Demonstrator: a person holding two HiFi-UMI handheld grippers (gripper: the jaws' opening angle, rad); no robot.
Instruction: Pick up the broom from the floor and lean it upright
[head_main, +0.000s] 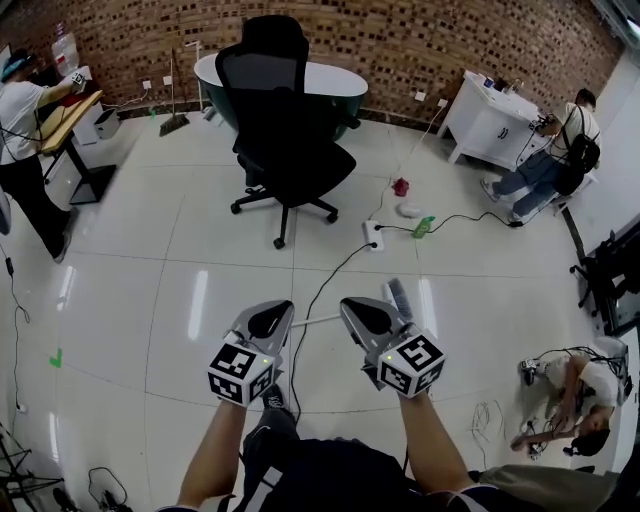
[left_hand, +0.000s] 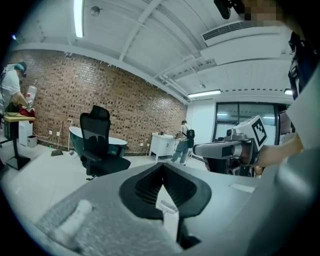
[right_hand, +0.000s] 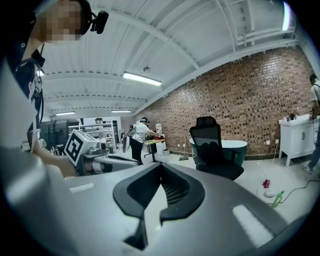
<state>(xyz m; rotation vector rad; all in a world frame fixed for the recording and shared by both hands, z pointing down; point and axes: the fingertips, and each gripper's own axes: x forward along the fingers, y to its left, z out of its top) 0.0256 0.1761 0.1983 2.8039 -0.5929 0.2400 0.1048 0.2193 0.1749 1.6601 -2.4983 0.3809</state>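
Apparently the broom lies on the floor just beyond both grippers, handle running left-right, brush head to the right. The right gripper is nearer the head, the left gripper nearer the handle. Both have jaws pressed together, empty.

No legible writing anywhere.
The left marker cube and right marker cube carry only black-and-white square patterns; a small striped label on one jaw is too fine to read.
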